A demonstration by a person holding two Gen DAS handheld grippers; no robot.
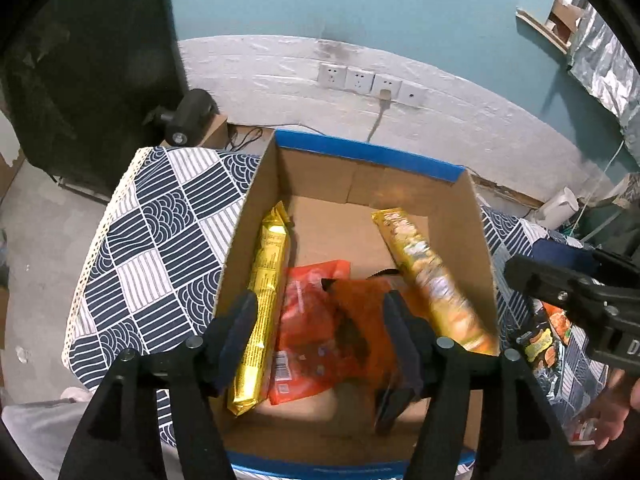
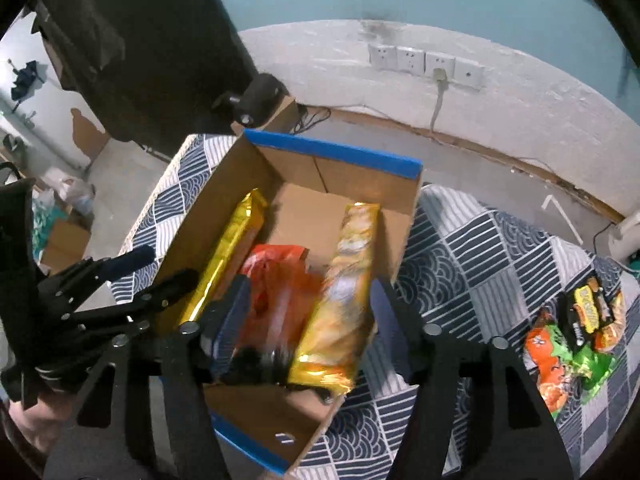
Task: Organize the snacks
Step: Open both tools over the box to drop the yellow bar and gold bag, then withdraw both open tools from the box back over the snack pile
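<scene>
An open cardboard box point(image 1: 248, 216) with a blue rim stands on the patterned tablecloth. Inside lie a gold cracker pack point(image 1: 260, 308) along the left wall, a red-orange bag point(image 1: 308, 320), an orange pouch point(image 1: 364, 312) and a yellow biscuit sleeve point(image 1: 432, 276), blurred, leaning on the right wall. My left gripper point(image 1: 320, 316) is open above the orange bags. My right gripper point(image 2: 308, 308) is open over the box point(image 2: 200, 216), with the yellow sleeve point(image 2: 344, 296) between its fingers but not clamped. The gold pack point(image 2: 228, 256) and the red-orange bag point(image 2: 276, 276) show there too.
More snack packs lie on the cloth right of the box: a dark and yellow one point(image 2: 592, 312), a green and orange one point(image 2: 560, 360). A black speaker point(image 1: 188, 116) and wall sockets point(image 1: 372, 84) are behind the table. The table edge point(image 1: 88, 272) drops off at left.
</scene>
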